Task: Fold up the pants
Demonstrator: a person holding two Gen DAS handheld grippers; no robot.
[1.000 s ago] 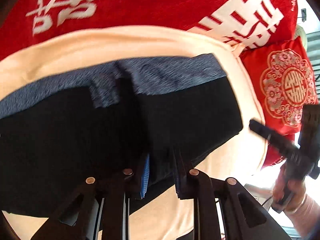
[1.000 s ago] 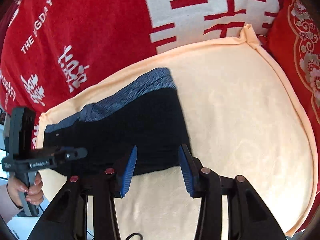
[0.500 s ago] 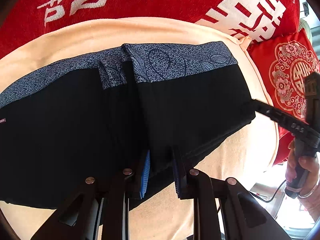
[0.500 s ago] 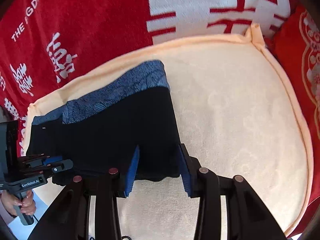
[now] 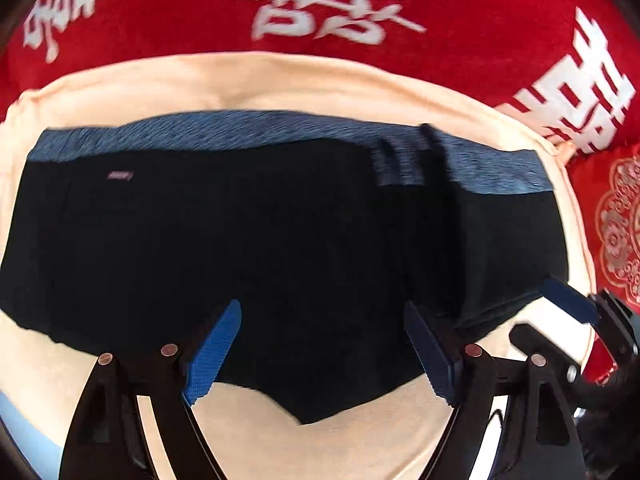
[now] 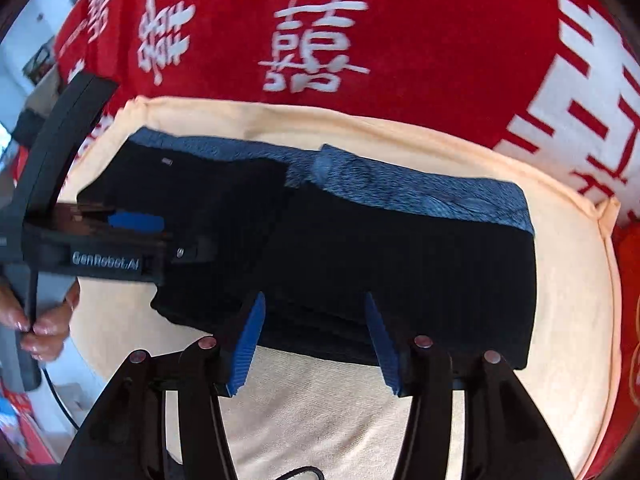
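From the left, we see our left gripper (image 5: 320,354) with its jaws spreading wide over the near hem of the black pants (image 5: 256,256), nothing pinched between its blue pads. The pants lie folded on the cream cushion (image 5: 248,84), blue waistband toward the red blanket (image 5: 160,8). On the right, our right gripper (image 6: 316,344) is opening too, seemingly clear of the cloth.
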